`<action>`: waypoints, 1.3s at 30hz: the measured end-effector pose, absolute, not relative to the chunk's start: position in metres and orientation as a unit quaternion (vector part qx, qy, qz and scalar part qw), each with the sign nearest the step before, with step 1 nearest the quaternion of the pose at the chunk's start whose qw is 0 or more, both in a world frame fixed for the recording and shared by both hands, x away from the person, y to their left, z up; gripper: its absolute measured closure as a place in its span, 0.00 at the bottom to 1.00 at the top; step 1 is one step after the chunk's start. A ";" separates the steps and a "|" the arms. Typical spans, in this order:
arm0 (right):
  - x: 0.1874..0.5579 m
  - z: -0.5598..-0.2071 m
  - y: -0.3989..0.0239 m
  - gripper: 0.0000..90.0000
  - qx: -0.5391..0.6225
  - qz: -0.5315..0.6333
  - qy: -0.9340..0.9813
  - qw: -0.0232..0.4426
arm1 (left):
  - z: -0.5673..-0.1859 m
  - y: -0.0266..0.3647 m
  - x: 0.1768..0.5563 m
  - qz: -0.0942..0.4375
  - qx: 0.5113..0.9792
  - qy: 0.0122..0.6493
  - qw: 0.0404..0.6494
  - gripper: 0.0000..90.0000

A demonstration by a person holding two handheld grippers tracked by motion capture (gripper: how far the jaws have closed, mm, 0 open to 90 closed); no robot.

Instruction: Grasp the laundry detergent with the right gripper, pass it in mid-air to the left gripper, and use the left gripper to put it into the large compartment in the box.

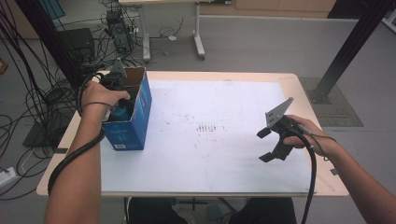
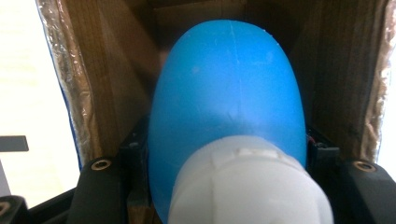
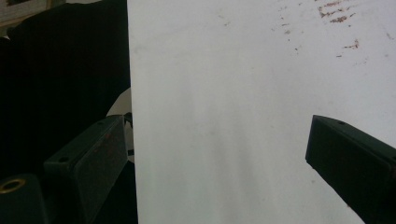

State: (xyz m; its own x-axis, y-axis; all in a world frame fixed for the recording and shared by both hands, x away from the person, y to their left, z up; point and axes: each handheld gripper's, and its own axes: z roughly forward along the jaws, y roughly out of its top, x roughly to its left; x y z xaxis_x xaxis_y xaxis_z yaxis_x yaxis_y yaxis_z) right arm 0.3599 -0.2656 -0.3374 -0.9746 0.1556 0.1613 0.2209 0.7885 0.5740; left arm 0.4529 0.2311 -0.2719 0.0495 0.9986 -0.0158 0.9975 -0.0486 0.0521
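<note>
A blue cardboard box (image 1: 135, 122) stands open-topped at the table's left. Inside it my left gripper (image 1: 120, 105) is shut on a blue bottle (image 2: 229, 88) with a white cap (image 2: 250, 184). In the left gripper view the bottle sits between the black jaws, with the brown inner walls of the box (image 2: 112, 84) around it. My right gripper (image 1: 267, 144) hangs over the white sheet (image 1: 219, 140) at the right, open and holding nothing. In the right gripper view its fingers (image 3: 350, 158) stand wide apart above the sheet (image 3: 224, 116).
The white sheet covers most of the wooden table (image 1: 65, 135); faint reddish marks (image 1: 206, 127) lie near its middle. Cables (image 1: 28, 107) and equipment clutter the floor to the left. A black post (image 1: 345, 51) rises at the back right.
</note>
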 end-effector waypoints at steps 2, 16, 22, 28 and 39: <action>0.360 -0.338 -0.265 0.06 -0.099 -0.310 -0.944 0.053 | -0.272 0.231 0.453 0.011 0.724 0.689 0.024 0.42; 0.359 -0.339 -0.263 0.06 -0.099 -0.308 -0.944 0.056 | -0.273 0.230 0.453 0.007 0.728 0.686 0.019 0.39; 0.359 -0.340 -0.262 0.06 -0.098 -0.309 -0.944 0.057 | -0.274 0.231 0.452 0.006 0.726 0.688 0.017 0.37; 0.360 -0.340 -0.262 0.06 -0.097 -0.308 -0.945 0.056 | -0.265 0.231 0.452 0.007 0.727 0.686 0.022 0.37; 0.358 -0.338 -0.261 0.06 -0.095 -0.307 -0.945 0.053 | -0.234 0.227 0.446 0.025 0.730 0.683 0.033 0.37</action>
